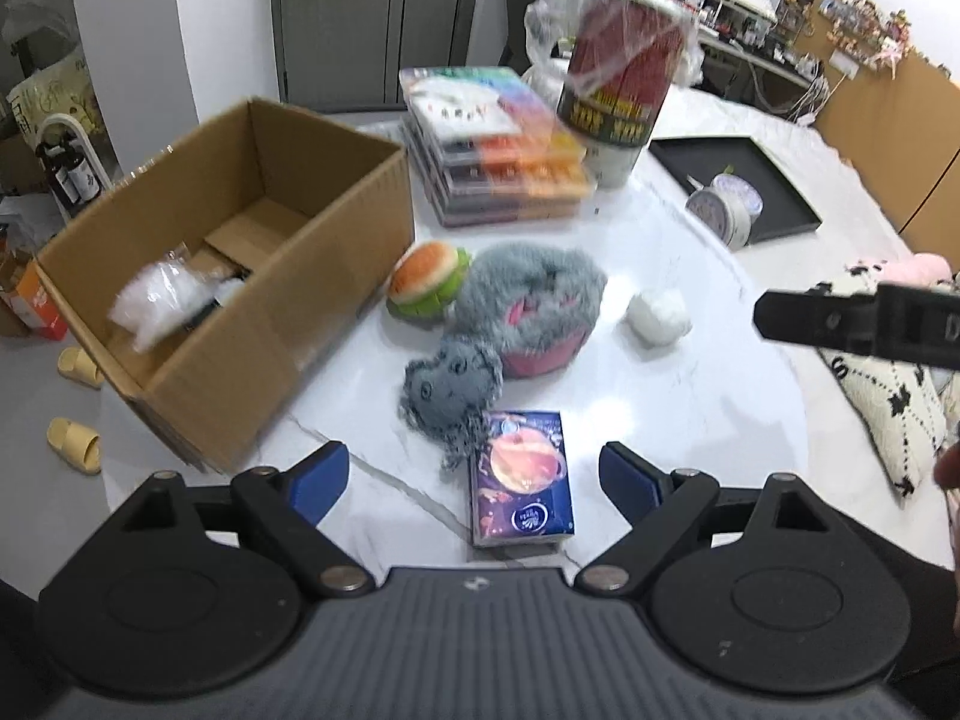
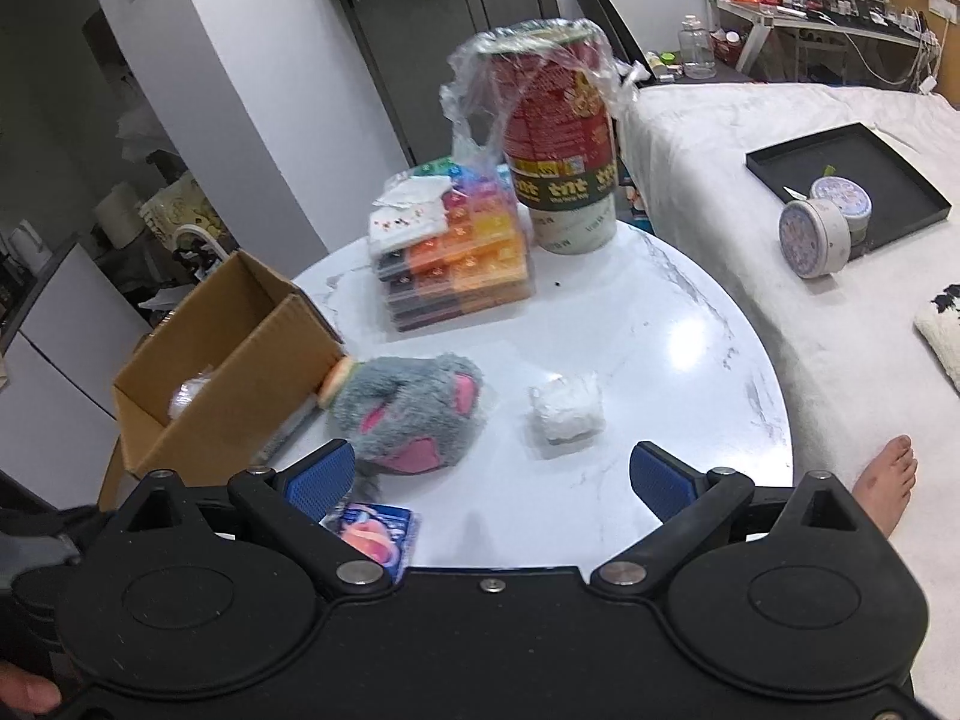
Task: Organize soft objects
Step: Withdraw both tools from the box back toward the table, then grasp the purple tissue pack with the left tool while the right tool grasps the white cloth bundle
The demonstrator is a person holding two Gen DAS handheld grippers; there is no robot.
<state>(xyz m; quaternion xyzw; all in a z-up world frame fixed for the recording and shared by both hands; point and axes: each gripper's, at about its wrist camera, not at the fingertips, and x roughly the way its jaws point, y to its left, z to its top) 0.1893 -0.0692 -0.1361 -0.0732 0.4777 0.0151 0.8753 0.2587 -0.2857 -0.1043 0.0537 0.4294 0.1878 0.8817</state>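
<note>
- Two grippers, both with fingers spread wide and nothing between them: left gripper point(image 1: 474, 474), right gripper point(image 2: 492, 480).
- Soft things on the white table point(image 1: 690, 396): grey plush slipper point(image 1: 528, 312), burger toy point(image 1: 429, 288), small grey knitted toy point(image 1: 450, 381), white soft lump point(image 1: 657, 315).
- Cardboard box point(image 1: 240, 240) sits at the table's left edge, open top, with a clear bag point(image 1: 156, 306) inside; likely the drop target.
- Key relation, left wrist view: the knitted toy lies straight ahead of the left fingers, just past the purple packet point(image 1: 521, 477), which sits nearest, between the fingertips' line. Slipper is beyond it, touching the burger toy.
- Slipper's long axis runs roughly diagonal, toe end toward the box.
- Right wrist view: white lump point(image 2: 567, 408) is ahead and centred between the right fingers; slipper point(image 2: 414, 414) is off toward the left finger.
- Judgement: left hand is nearer the grey toys, right hand nearer the lump.
- Writing: big red tub point(image 2: 558, 144) under plastic film has yellow lettering on a dark band, too blurred to read. Purple packet has a round logo, unreadable.
- The stack of coloured trays point(image 1: 504, 150) is hard goods, so leave it.
</note>
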